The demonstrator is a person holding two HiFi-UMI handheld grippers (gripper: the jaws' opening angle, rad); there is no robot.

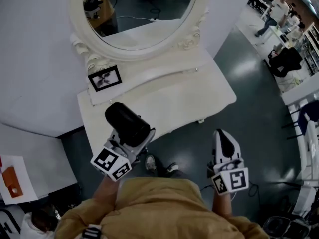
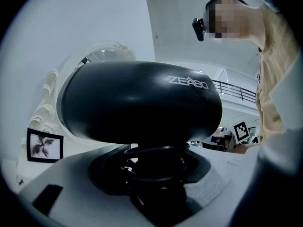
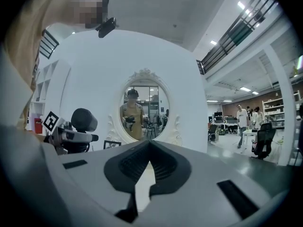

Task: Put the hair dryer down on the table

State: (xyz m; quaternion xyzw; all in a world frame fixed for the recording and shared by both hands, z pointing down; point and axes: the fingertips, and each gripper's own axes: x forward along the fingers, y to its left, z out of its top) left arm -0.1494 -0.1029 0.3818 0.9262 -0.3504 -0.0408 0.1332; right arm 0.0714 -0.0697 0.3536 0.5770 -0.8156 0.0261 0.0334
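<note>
A black hair dryer (image 1: 127, 122) hangs just over the front edge of the white dressing table (image 1: 199, 91), near its left end. My left gripper (image 1: 133, 139) is shut on it. In the left gripper view the dryer's body (image 2: 142, 103) fills the middle, and its handle with a coiled cable (image 2: 156, 167) sits between the jaws. My right gripper (image 1: 224, 136) is off the table's front right, over the floor, shut and empty; its tips (image 3: 150, 143) meet. From there the hair dryer (image 3: 84, 119) shows at left.
An oval mirror (image 1: 139, 14) in a carved white frame stands at the table's back, with a small framed picture (image 1: 105, 78) to its left. Paper with an orange item (image 1: 15, 183) lies at left. A black office chair (image 1: 286, 61) and people (image 1: 276, 9) are far right.
</note>
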